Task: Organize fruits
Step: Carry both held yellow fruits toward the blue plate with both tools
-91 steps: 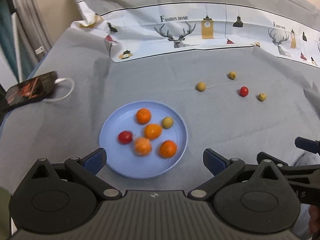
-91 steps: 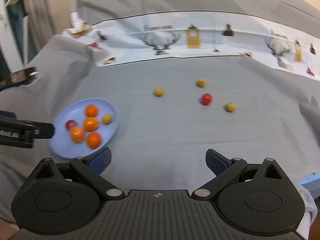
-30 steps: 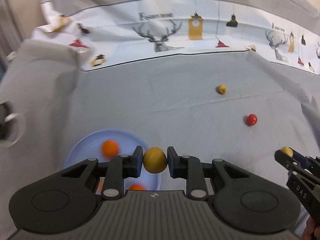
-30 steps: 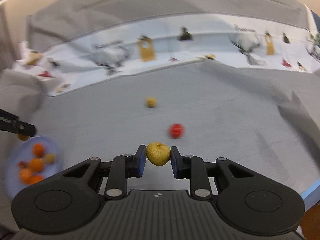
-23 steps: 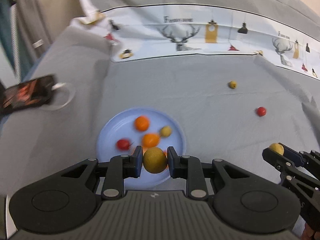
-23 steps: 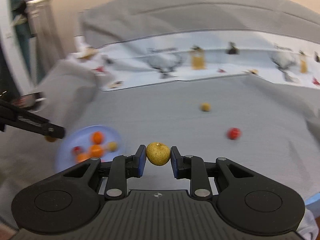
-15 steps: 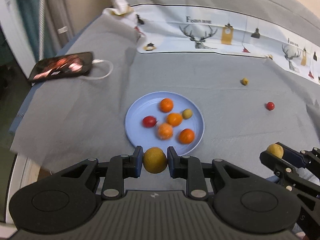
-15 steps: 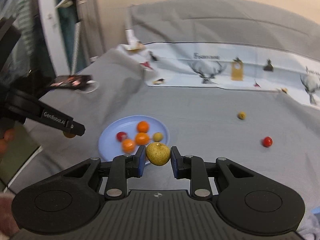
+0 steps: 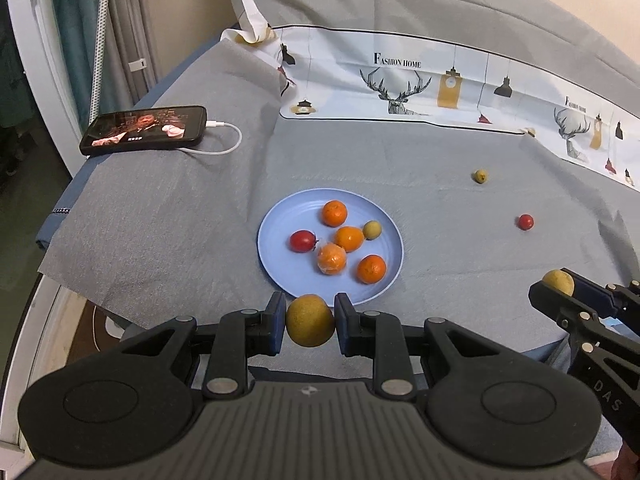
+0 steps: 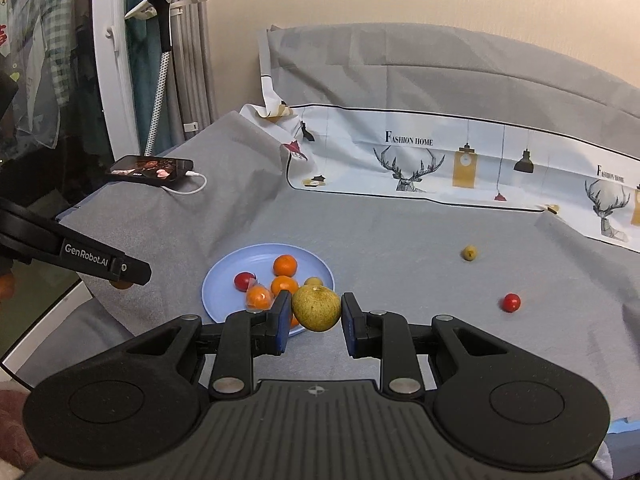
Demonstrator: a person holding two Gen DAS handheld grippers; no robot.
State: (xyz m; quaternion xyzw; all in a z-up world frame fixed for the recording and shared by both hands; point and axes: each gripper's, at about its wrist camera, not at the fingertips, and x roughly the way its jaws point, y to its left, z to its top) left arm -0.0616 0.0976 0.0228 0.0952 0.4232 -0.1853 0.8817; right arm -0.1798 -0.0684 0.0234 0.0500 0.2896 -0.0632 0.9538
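Note:
A light blue plate holds several fruits: oranges, a red tomato and a small green one. My left gripper is shut on a yellow-brown fruit above the plate's near rim. My right gripper is shut on a yellow-green fruit, held above the cloth by the plate's right side; it also shows in the left wrist view. A small green fruit and a red tomato lie loose on the grey cloth to the right.
A phone with a white cable lies at the cloth's far left. A printed white cloth runs along the back. The table's left edge drops off near the phone.
Both grippers have pulled back and up with their fruits; the plate now lies further ahead. Three seconds ago both were open and empty, with two more fruits on the cloth.

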